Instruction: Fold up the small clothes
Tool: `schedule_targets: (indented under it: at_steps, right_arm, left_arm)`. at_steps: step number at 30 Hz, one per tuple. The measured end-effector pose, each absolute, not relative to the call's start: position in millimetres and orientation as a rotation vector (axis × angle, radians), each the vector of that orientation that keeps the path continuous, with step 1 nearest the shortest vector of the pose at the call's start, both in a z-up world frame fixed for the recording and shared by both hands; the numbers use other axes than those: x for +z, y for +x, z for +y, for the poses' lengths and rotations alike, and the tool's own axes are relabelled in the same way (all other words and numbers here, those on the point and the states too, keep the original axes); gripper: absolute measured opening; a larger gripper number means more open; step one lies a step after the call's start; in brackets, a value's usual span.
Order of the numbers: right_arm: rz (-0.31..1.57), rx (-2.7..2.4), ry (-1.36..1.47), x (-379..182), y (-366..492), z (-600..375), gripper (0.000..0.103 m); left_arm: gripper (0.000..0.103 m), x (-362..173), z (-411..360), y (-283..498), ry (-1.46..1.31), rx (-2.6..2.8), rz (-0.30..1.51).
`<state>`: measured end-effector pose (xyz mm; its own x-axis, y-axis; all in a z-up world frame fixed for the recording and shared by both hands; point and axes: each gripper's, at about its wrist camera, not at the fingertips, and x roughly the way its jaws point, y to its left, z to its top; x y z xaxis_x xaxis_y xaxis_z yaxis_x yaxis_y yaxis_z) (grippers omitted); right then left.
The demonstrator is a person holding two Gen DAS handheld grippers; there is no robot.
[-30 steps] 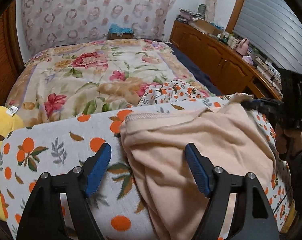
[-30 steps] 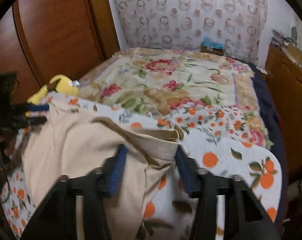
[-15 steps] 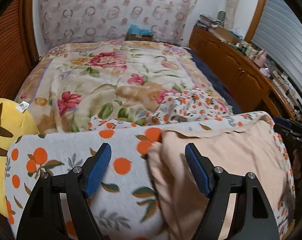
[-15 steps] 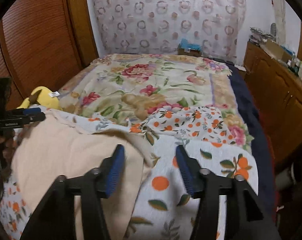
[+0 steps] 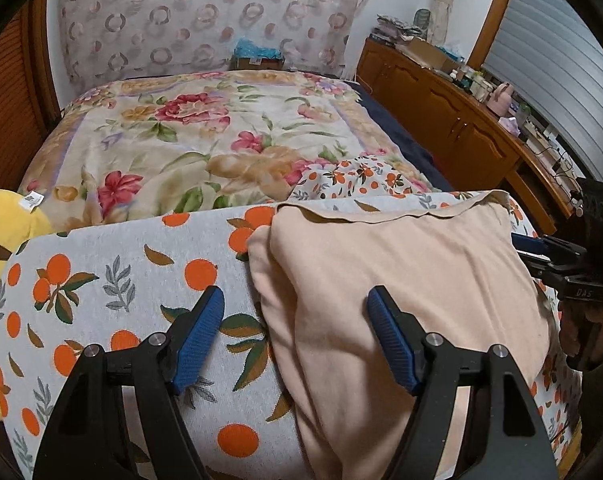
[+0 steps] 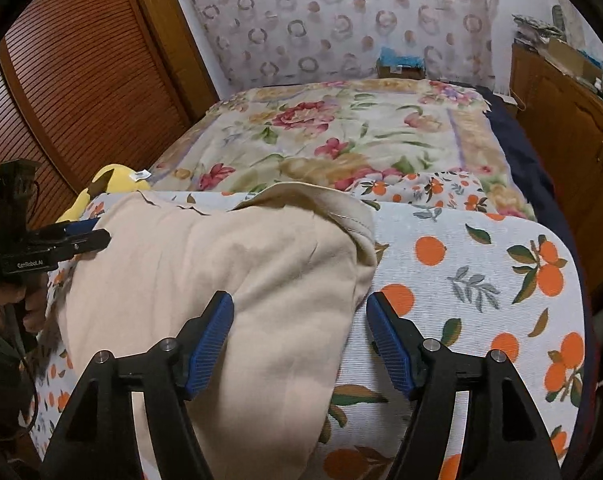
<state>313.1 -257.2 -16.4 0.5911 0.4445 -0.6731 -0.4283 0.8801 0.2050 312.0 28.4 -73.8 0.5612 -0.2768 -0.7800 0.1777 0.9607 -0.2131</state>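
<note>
A beige garment [image 5: 401, 280] lies folded on an orange-print blanket [image 5: 113, 264] at the near end of the bed; it also shows in the right wrist view [image 6: 229, 280]. My left gripper [image 5: 295, 332] is open and empty, hovering over the garment's left edge. My right gripper [image 6: 299, 336] is open and empty over the garment's right edge. Each gripper shows in the other's view, the right one [image 5: 541, 252] at the garment's right side and the left one [image 6: 77, 236] at its left side.
A floral quilt [image 5: 205, 140] covers the bed beyond the blanket. A yellow plush toy [image 5: 1, 232] lies at the left. A wooden cabinet [image 5: 453, 120] with clutter runs along the right. A louvred wooden door [image 6: 69, 92] stands left.
Both grippers have drawn back toward me and apart from the garment, which has settled flatter on the blanket. Both jaws stay open.
</note>
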Motion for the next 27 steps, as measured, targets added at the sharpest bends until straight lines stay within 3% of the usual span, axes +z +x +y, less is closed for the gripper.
schedule_targets:
  at_steps: [11, 18, 21, 25, 27]
  right_arm:
    - [0.798, 0.531, 0.000, -19, 321, -247, 0.071]
    - [0.791, 0.556, -0.018, -25, 325, -244, 0.071]
    - [0.790, 0.583, -0.019, -26, 325, -246, 0.055]
    - [0.791, 0.618, -0.018, -29, 328, -248, 0.024]
    - [0.788, 0.630, 0.000, -30, 329, -251, 0.019]
  left_arm:
    - [0.075, -80, 27, 313, -0.105, -0.275, 0.952]
    - [0.045, -85, 22, 312, -0.135, -0.331, 0.964]
    - [0.030, -85, 24, 312, -0.178, -0.368, 0.970]
    - [0.016, -87, 27, 312, -0.220, -0.398, 0.974]
    - [0.011, -84, 27, 311, -0.225, -0.413, 0.967]
